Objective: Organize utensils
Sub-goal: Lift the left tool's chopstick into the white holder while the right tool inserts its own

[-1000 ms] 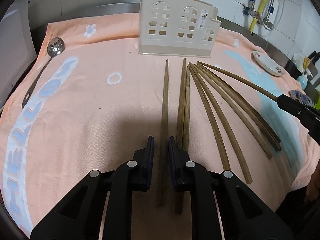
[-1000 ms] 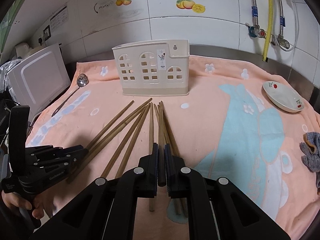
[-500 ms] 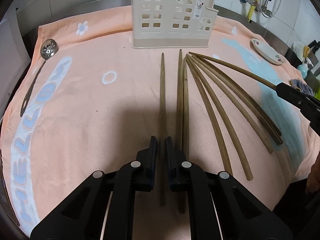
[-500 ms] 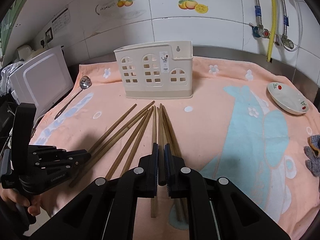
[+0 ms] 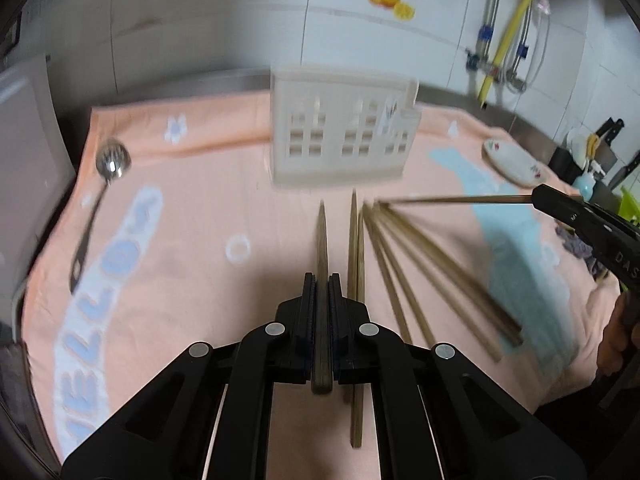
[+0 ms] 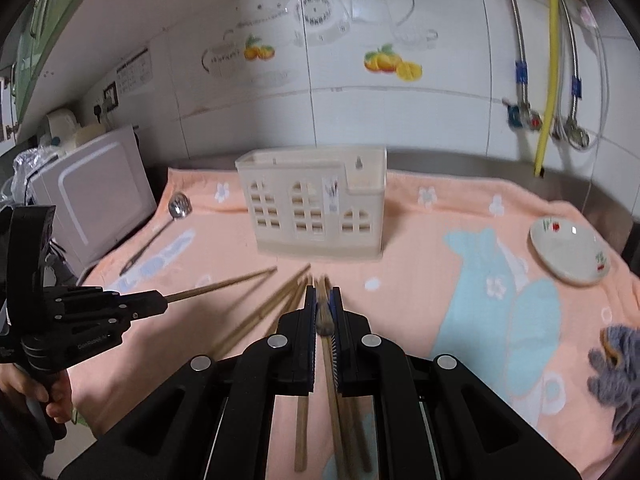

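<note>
Each of my grippers holds one brown chopstick above the peach towel (image 5: 192, 208). In the left wrist view my left gripper (image 5: 321, 280) is shut on a chopstick (image 5: 322, 236) that points at the cream utensil holder (image 5: 344, 140). At the right edge, my right gripper (image 5: 538, 197) carries its chopstick (image 5: 452, 200) level. In the right wrist view my right gripper (image 6: 323, 292) is shut on a chopstick (image 6: 325, 322) seen end on. My left gripper (image 6: 162, 303) is at the left with its chopstick (image 6: 224, 286). Several loose chopsticks (image 5: 432, 272) lie fanned on the towel. The utensil holder (image 6: 316, 208) stands upright behind them.
A slotted metal spoon (image 5: 110, 164) lies at the towel's far left, beside a white appliance (image 6: 92, 184). A small dish (image 6: 568, 252) sits at the far right and a grey cloth (image 6: 616, 368) at the right edge. Pipes run down the tiled wall behind.
My left gripper has shut on the leftmost chopstick. Both grippers have risen, each lifting a chopstick off the towel, and both views now tilt up toward the wall.
</note>
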{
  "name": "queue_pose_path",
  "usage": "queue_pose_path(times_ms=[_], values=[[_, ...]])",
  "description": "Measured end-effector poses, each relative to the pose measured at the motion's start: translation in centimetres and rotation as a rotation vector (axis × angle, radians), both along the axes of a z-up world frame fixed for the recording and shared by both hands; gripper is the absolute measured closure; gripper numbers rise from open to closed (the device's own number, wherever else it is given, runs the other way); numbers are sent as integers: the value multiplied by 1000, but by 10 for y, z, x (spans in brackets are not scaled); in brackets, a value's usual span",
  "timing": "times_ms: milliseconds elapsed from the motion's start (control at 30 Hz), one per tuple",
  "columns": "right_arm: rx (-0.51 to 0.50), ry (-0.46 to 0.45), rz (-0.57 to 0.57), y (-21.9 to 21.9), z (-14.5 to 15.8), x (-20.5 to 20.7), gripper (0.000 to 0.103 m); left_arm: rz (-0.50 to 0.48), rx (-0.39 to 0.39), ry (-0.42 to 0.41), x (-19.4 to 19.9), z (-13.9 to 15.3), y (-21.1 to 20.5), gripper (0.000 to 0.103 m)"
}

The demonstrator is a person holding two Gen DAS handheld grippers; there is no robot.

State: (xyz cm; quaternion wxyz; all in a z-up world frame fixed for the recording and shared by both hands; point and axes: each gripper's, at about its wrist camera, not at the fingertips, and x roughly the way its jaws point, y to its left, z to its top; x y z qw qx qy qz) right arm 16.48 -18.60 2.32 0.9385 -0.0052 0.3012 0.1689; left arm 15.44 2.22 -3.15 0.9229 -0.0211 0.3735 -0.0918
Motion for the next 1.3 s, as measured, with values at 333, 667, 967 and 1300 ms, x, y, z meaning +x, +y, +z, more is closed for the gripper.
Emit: queue_pose_path(times_ms=[333, 667, 967, 1300], values=[[4, -44, 59, -8, 56, 37, 97, -38, 9, -93, 17, 47, 2, 98], [4, -109, 88, -22, 132, 74, 97, -80, 21, -218, 27, 112, -1, 98], [-41, -169, 55, -18, 162, 105, 97, -79, 77, -400, 51, 182, -16, 98], [-68, -95, 39, -7, 131, 145, 97, -6, 90, -367, 120, 177, -9, 98]])
